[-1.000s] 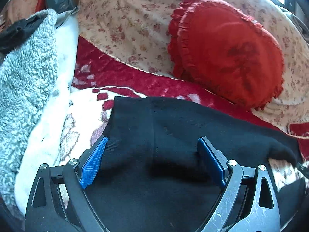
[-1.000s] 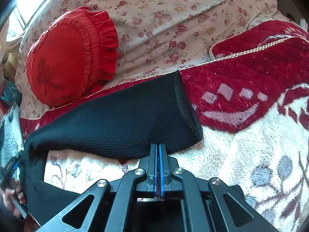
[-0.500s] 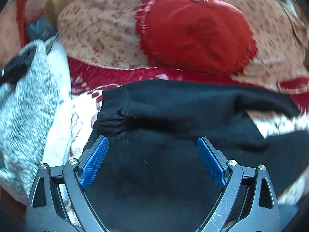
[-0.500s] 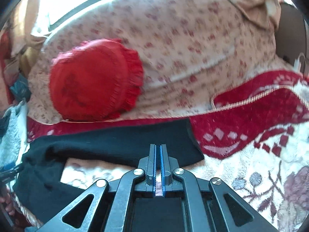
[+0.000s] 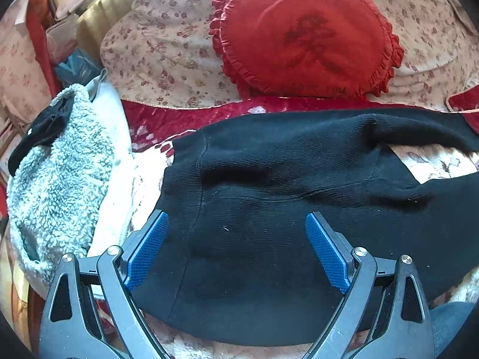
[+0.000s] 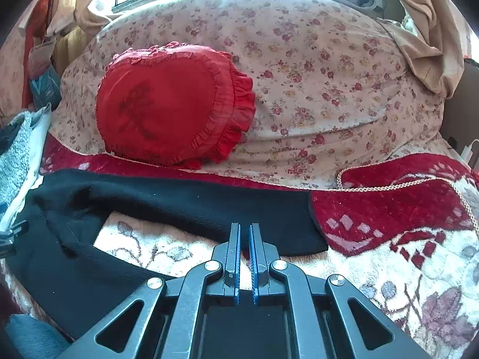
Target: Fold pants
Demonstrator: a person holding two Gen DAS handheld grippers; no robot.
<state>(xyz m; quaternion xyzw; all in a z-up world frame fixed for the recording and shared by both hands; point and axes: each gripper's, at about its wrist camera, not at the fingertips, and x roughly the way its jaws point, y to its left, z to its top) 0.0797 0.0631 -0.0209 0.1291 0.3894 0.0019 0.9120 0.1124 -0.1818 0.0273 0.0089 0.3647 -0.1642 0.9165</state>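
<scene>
Black ribbed pants (image 5: 269, 209), legs spread, lying flat

Your left gripper (image 5: 236, 249) has dark grey, scuffed linkage arms with triangular cut-outs, and silver screw heads sit just behind each finger. Its finger pads (image 5: 146, 249) are bright blue with a fine dimpled texture. Your right gripper (image 6: 245, 258) is built the same: thin blue pads (image 6: 237, 257) edged in black, and round silver screws flanking both fingers.

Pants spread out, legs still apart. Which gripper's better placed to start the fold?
Left, probably. The left gripper is open right over the waist of the black pants. The right gripper is shut and empty, just short of the leg cuff.
</scene>
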